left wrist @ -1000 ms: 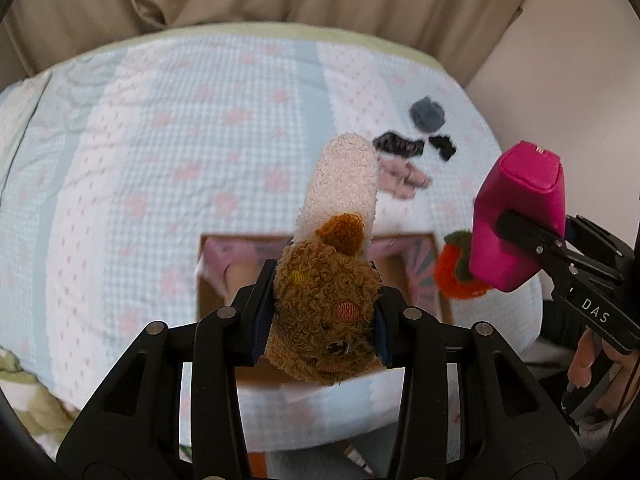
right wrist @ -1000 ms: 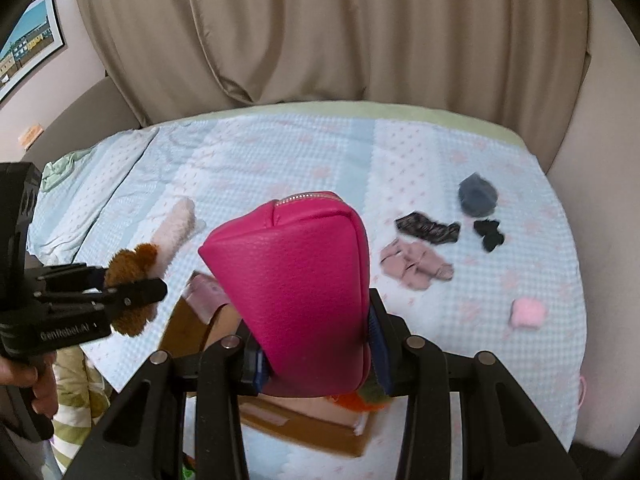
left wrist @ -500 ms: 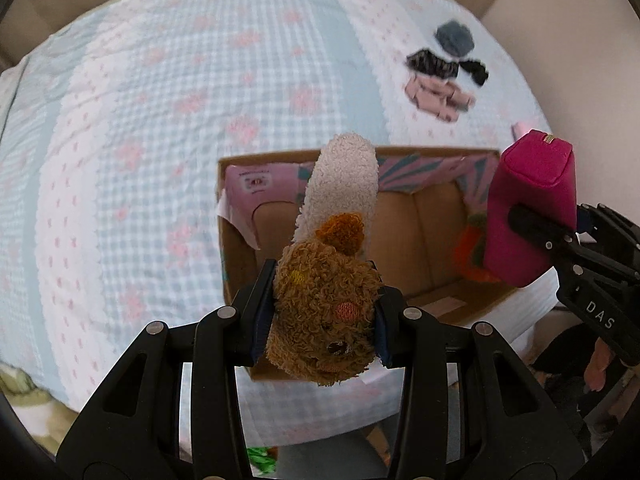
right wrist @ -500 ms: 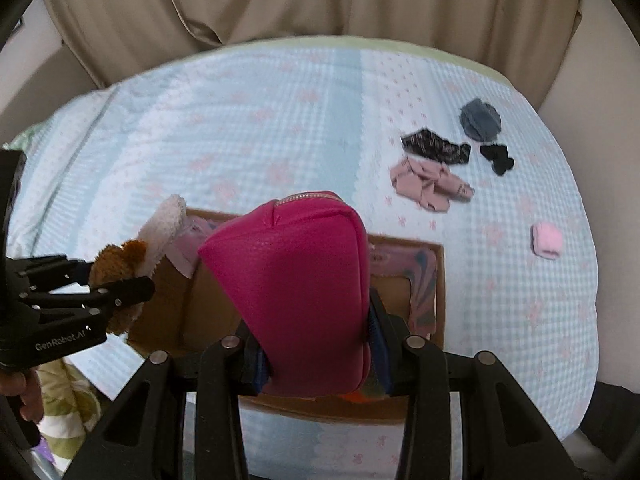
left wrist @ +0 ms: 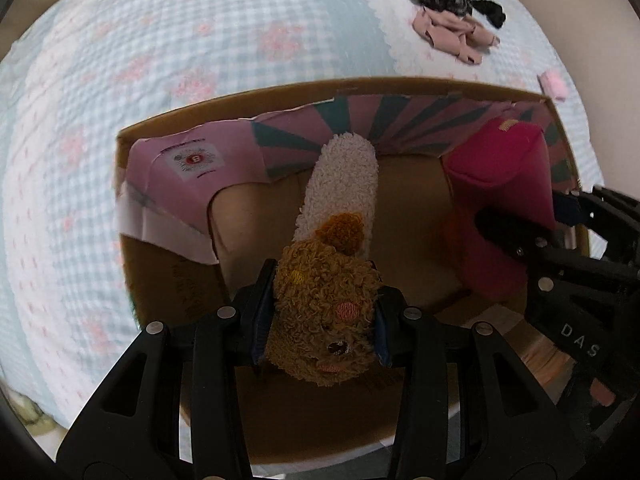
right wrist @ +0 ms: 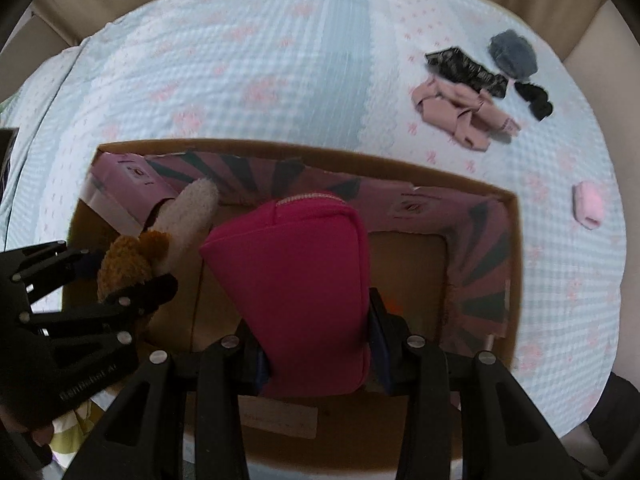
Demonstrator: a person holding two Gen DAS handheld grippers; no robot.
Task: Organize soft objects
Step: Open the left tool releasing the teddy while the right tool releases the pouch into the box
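Note:
My left gripper (left wrist: 320, 320) is shut on a brown and cream plush toy (left wrist: 326, 300), which hangs over the inside of an open cardboard box (left wrist: 168, 272). To its right, my right gripper (right wrist: 316, 344) is shut on a magenta zip pouch (right wrist: 296, 292), also held inside the box (right wrist: 472, 188). In the right wrist view the plush toy (right wrist: 132, 264) and the left gripper (right wrist: 120, 292) show at the left. In the left wrist view the pouch (left wrist: 500, 216) and the right gripper (left wrist: 532, 240) show at the right. Something orange lies in the box under the pouch, mostly hidden.
The box sits at the near edge of a bed with a blue checked cover (left wrist: 160, 60). On the cover at the far right lie pink folded cloth (right wrist: 460, 112), dark patterned cloth (right wrist: 464, 68), a grey item (right wrist: 514, 54), a black item (right wrist: 534, 98) and a small pink item (right wrist: 587, 204).
Both grippers have come down toward the box with their loads and now point more steeply down. The box fills much more of both views.

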